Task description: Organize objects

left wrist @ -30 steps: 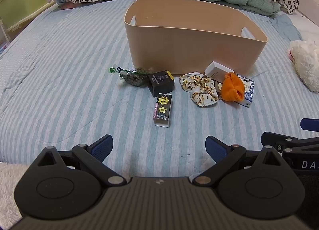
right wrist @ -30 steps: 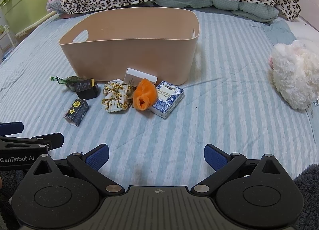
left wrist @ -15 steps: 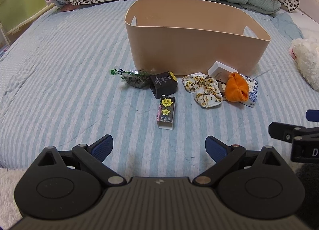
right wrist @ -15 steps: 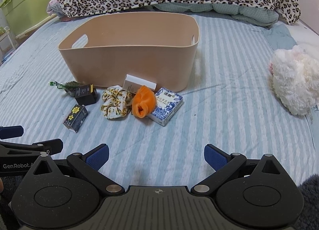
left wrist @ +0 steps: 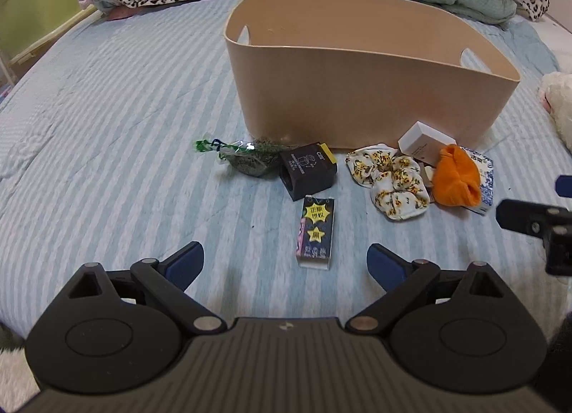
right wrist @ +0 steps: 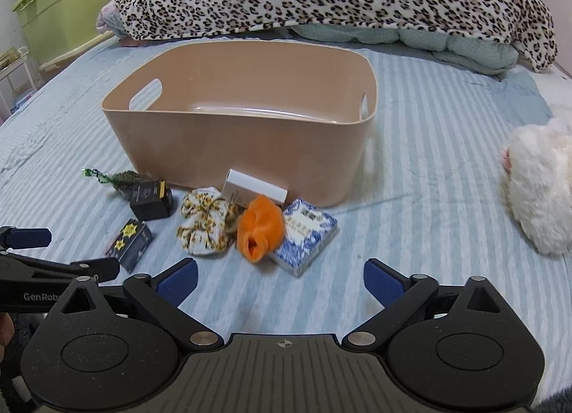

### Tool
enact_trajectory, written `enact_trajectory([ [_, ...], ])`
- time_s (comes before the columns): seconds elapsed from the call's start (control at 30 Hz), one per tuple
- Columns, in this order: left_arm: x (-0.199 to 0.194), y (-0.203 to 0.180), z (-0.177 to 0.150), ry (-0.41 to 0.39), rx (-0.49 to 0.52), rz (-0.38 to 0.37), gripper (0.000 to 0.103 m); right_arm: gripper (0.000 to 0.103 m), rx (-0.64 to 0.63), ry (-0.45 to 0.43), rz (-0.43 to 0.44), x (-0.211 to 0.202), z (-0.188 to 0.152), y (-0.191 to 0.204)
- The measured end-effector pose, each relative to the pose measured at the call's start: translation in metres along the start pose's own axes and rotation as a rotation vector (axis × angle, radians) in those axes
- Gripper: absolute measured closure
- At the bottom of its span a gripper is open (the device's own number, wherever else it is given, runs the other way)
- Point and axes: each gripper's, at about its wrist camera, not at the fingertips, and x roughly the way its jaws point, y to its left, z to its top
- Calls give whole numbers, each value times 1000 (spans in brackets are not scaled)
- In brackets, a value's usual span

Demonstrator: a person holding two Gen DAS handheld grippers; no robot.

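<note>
Both fingers of the left gripper stood wide apart, holding nothing. Right gripper was closing on nothing. Past them, small things lay on the bed: star box, orange cloth. Behind stood the tan bin.

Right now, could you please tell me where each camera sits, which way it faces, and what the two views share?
Left wrist: on the left gripper, looking down its open fingers at the star box on the bed; the right gripper shows at the right edge.
Right wrist: on the right gripper, empty jaws closing slightly, facing the orange cloth; the left gripper shows at the left edge.
Shared: the beige bin, floral scrunchie.
</note>
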Motion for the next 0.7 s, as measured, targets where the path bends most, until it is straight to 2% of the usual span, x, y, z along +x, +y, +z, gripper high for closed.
enact_trajectory([
  [0.2, 26, 7, 5, 36, -24, -18, 12, 14, -17, 12, 8, 26, 8, 4],
  [0.33, 40, 8, 7, 54, -28, -40, 13, 27, -36, 17, -2, 40, 10, 9],
  [0.4, 46, 9, 7, 64, -30, -51, 16, 30, -42, 22, -5, 47, 10, 12],
  [0.6, 54, 10, 6, 50, -25, -68, 38, 54, -50, 28, -14, 65, 10, 17],
  [0.67, 53, 10, 6, 38, -20, -75, 51, 64, -53, 14, -21, 67, 10, 18],
  [0.7, 52, 9, 5, 32, -16, -79, 56, 75, -53, 9, -18, 67, 10, 18],
])
